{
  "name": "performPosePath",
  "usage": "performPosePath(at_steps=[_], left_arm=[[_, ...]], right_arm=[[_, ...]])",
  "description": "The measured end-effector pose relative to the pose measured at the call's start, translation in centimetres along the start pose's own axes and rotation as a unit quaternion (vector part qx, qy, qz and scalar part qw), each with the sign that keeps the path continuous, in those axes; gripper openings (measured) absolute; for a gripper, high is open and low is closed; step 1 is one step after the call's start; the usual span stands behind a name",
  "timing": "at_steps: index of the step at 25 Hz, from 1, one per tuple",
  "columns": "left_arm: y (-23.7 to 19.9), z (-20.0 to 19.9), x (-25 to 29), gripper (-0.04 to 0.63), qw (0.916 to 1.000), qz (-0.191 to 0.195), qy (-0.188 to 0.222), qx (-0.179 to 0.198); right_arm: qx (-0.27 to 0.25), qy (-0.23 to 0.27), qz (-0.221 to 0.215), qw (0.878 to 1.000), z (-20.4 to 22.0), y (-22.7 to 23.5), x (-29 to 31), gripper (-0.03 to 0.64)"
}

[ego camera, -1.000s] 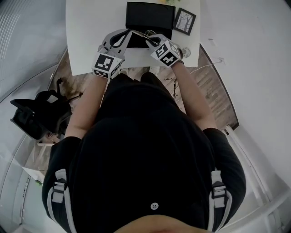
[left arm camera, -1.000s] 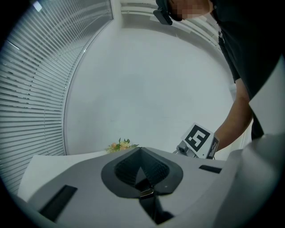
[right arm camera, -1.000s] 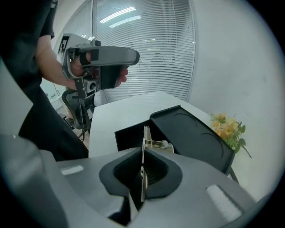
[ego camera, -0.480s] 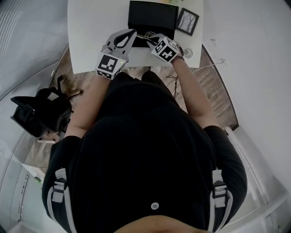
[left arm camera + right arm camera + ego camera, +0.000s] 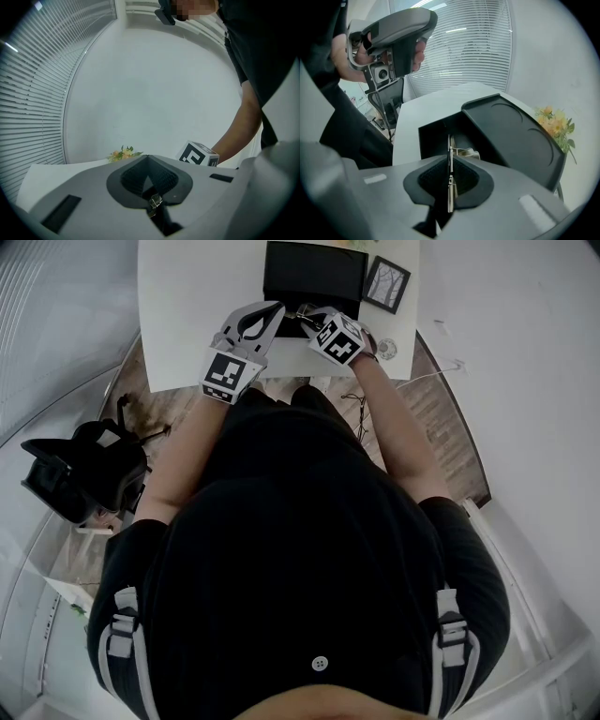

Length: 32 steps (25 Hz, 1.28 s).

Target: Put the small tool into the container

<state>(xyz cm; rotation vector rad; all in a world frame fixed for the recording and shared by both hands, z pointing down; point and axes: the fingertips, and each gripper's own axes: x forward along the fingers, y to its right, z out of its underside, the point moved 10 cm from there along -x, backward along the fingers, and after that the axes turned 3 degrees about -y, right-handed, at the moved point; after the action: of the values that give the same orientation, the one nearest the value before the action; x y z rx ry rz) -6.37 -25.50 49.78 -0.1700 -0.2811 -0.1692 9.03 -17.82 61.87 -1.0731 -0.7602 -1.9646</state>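
A black container (image 5: 314,268) stands open at the far side of the white table (image 5: 187,296). In the right gripper view its dark cavity (image 5: 436,136) lies just under my jaws, with the lid (image 5: 511,131) leaning back. My right gripper (image 5: 449,169) (image 5: 307,317) is shut on the small tool (image 5: 450,152), a thin flat metal strip seen edge-on over the cavity. A shiny metal loop (image 5: 465,152) shows inside the box. My left gripper (image 5: 149,187) (image 5: 272,313) is close beside it, shut, with a small shiny metal piece (image 5: 154,202) pinched low between its pads.
A framed picture (image 5: 385,284) leans to the right of the container, and a small round object (image 5: 387,350) lies near the table's right edge. Yellow flowers (image 5: 553,123) sit behind the lid. A black chair (image 5: 84,474) stands on the floor to my left.
Both grippers have edged forward toward the container, and their tips have drawn closer together. The tool stays in the right jaws.
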Motion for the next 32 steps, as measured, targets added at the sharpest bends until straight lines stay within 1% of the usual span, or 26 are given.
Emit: performPosePath(at_steps=[10, 20, 26, 32], left_arm=[[0.2, -0.4, 0.2, 0.008, 1.0000, 0.001, 0.005, 0.003], [0.4, -0.6, 0.0, 0.008, 0.9999, -0.002, 0.012, 0.005], [0.5, -0.9, -0.4, 0.008, 0.9998, -0.004, 0.019, 0.006], [0.6, -1.3, -0.6, 0.008, 0.9997, -0.003, 0.023, 0.011]], right_arm=[[0.002, -0.002, 0.024, 1.000, -0.5, 0.4, -0.5, 0.077], [-0.001, -0.001, 0.036, 0.999, -0.7, 0.6, -0.9, 0.084], [0.001, -0.001, 0.065, 0.998, -1.0, 1.0, -1.4, 0.103], [0.004, 0.030, 0.086, 0.996, -1.8, 1.0, -3.0, 0.103]])
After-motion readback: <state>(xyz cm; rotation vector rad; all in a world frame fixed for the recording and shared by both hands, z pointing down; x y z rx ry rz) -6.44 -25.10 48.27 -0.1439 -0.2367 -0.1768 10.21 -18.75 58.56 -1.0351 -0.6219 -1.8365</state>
